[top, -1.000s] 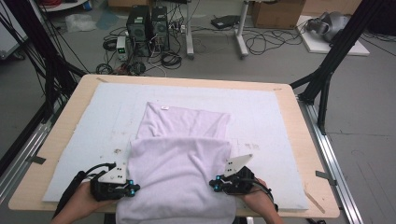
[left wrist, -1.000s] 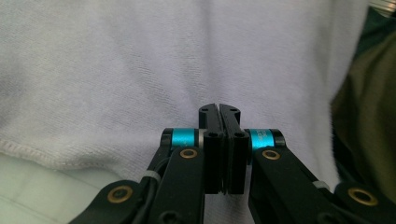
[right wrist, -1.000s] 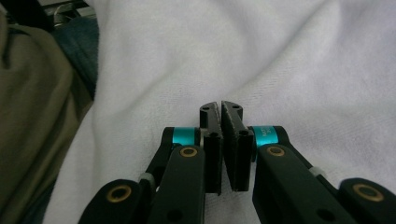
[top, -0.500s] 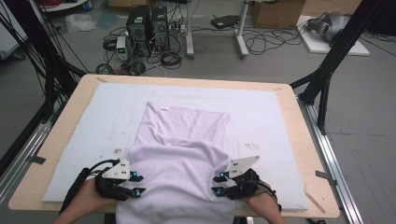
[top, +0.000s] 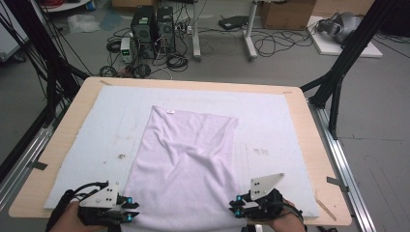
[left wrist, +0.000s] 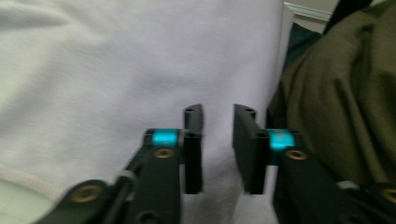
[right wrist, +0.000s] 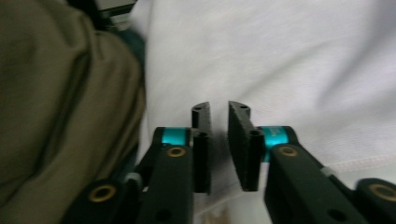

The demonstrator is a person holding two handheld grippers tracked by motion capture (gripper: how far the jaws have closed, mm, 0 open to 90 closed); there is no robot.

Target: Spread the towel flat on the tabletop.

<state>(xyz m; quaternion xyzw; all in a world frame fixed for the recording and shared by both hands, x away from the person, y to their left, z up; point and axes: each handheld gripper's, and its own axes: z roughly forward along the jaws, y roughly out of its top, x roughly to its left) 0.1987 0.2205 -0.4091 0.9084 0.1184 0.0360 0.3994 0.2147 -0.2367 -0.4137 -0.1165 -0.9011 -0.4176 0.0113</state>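
Pale lilac knit garment (top: pixel 186 164), soft and rumpled, lies lengthwise on a white felt mat (top: pixel 96 125) over a plywood table (top: pixel 314 145), its near hem hanging off the front edge. Left gripper (top: pixel 126 215) and right gripper (top: pixel 235 208) (black jaws, teal collars) flank that hem, jaws slightly parted, gripping nothing. Olive fabric (left wrist: pixel 345 102) alongside.

A lab: computer towers (top: pixel 152 26), floor cables (top: pixel 278 46), framed table (top: pixel 309 145).
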